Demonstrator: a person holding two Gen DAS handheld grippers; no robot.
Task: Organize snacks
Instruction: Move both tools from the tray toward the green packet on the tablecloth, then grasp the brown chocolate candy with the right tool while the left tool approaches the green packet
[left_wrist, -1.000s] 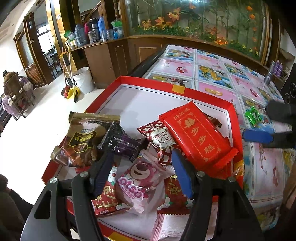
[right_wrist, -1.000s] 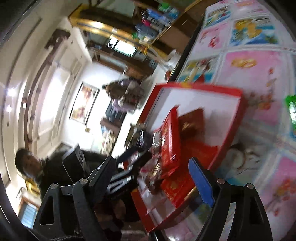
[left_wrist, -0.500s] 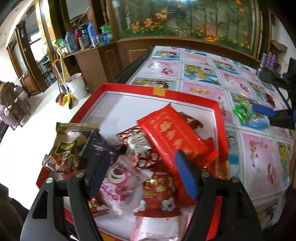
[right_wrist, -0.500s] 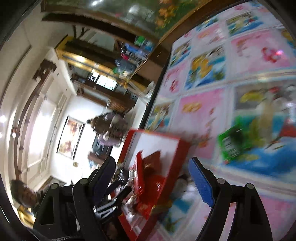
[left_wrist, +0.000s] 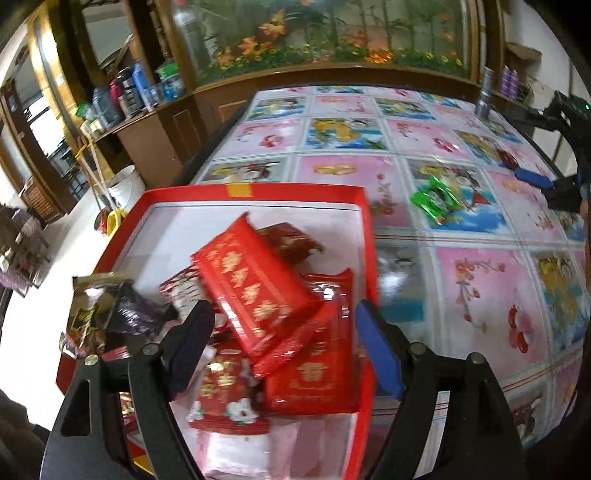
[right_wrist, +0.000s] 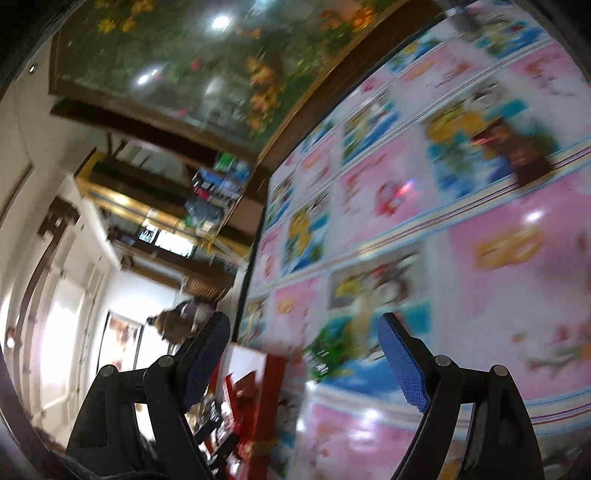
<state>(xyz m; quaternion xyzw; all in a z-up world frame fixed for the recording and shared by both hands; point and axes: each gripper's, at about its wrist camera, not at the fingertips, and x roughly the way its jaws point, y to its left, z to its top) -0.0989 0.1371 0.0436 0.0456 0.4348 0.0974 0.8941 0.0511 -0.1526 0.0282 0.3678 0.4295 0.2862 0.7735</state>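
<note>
A red tray (left_wrist: 368, 236) holds several snack packs: a long red pack with gold characters (left_wrist: 255, 288) on top, flat red packs (left_wrist: 314, 376) under it, a brown and a purple pack (left_wrist: 107, 314) at the left. My left gripper (left_wrist: 284, 350) hovers above the red packs, its jaws opening, touching nothing. A green snack pack (left_wrist: 436, 197) lies on the patterned tablecloth right of the tray. My right gripper (left_wrist: 543, 184) is beyond it at the right edge. In the blurred right wrist view the right gripper (right_wrist: 306, 365) is open and empty, the green pack (right_wrist: 332, 350) between its fingers in the distance.
The tablecloth (left_wrist: 480, 288) of pink and blue picture squares covers the table right of and behind the tray. A wooden cabinet with bottles (left_wrist: 147, 92) and a white bucket (left_wrist: 125, 184) stand at the left. A small dark object (right_wrist: 532, 166) lies on the cloth.
My left gripper slid right over the tray, from the pink bear pack to the red packs, and its jaws widened. The right gripper swung away from the tray toward the green pack on the tablecloth.
</note>
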